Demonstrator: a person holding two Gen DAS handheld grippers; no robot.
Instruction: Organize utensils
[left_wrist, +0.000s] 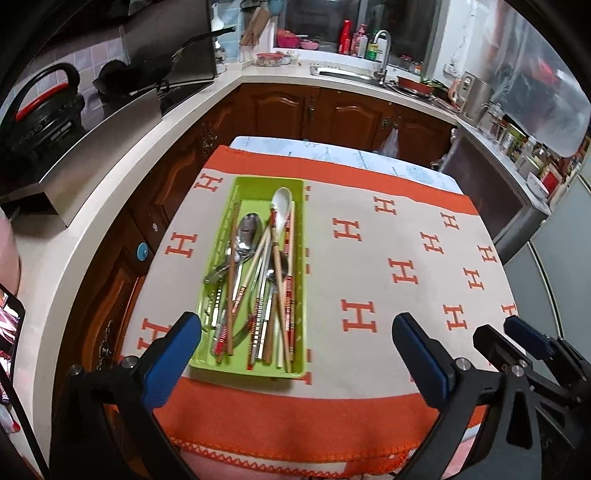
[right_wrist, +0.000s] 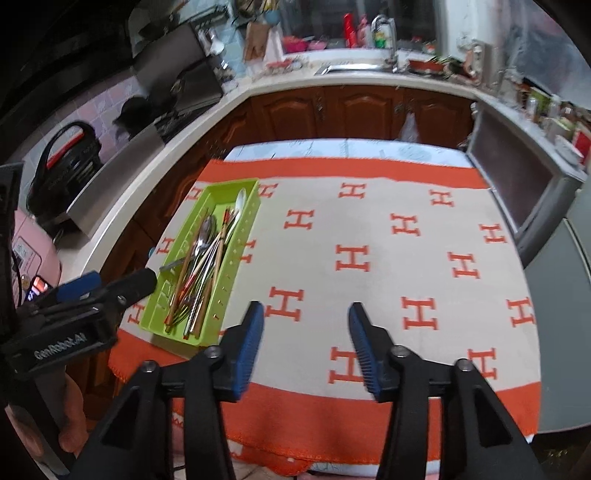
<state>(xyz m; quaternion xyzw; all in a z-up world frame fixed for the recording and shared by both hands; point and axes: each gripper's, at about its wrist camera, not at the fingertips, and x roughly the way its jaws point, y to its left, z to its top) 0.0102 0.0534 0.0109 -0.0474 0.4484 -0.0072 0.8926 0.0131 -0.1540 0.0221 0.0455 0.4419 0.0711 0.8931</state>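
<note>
Left gripper (left_wrist: 295, 332) and right gripper (right_wrist: 306, 332), fingers spread, hover above the cloth (right_wrist: 369, 229) beside the utensil-filled green tray (left_wrist: 251, 184).

cloth (right_wrist: 369, 229): "H" (repeated) | left gripper (right_wrist: 110, 291): "GenRobot.AI"

We see a table (left_wrist: 436, 173) covered by two layers. Directly on it lies a pale blue printed sheet (left_wrist: 332, 149), showing only as a strip along the far edge. Over that lies a blanket (left_wrist: 369, 236), beige in the middle with orange letter H marks and an orange band along its far and near edges; its near edge hangs over the table's near edge. On the blanket, toward the left edge, sits a green tray (left_wrist: 299, 280) lying lengthwise from near to far, filled with a loose pile of spoons and chopsticks (left_wrist: 258, 269).
</note>
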